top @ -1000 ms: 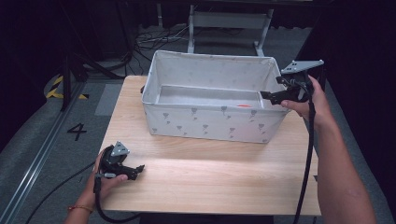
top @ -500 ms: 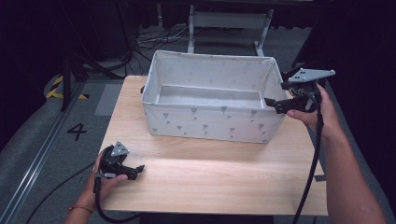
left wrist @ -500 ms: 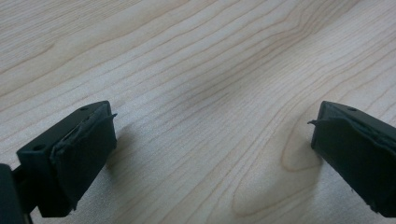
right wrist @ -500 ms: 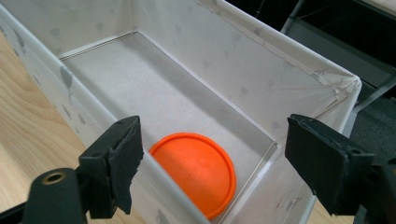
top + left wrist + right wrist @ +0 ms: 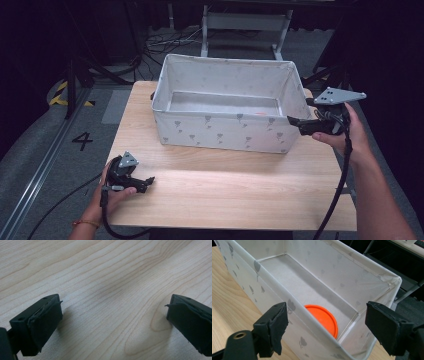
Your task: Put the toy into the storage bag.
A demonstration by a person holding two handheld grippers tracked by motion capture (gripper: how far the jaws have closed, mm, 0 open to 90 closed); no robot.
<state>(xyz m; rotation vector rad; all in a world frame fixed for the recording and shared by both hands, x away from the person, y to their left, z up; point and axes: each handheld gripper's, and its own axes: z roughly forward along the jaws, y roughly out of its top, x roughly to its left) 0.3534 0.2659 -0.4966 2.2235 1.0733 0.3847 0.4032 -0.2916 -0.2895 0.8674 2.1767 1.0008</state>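
Observation:
A white fabric box point(image 5: 225, 132) with a grey pattern stands on the far half of the wooden table point(image 5: 225, 190). An orange disc point(image 5: 323, 320) lies flat on its floor near the right end; in the high view just a sliver of the disc point(image 5: 260, 113) is visible. My right gripper point(image 5: 295, 122) hovers open just outside the box's right front corner, jaws pointing left, empty. In the right gripper view the box rim point(image 5: 287, 293) runs between the jaws. My left gripper point(image 5: 147, 182) rests open on the table's near left, with bare wood point(image 5: 112, 302) between its jaws.
Black cables trail from both grippers over the table's near edge. Past the table lie a grey floor with a painted 4 point(image 5: 82, 141), a metal frame point(image 5: 245, 22), cables point(image 5: 165, 42) and black stands point(image 5: 75, 80).
My right gripper has drawn back from above the box's right end, moving rightward and down to just outside its corner. The left gripper has stayed still.

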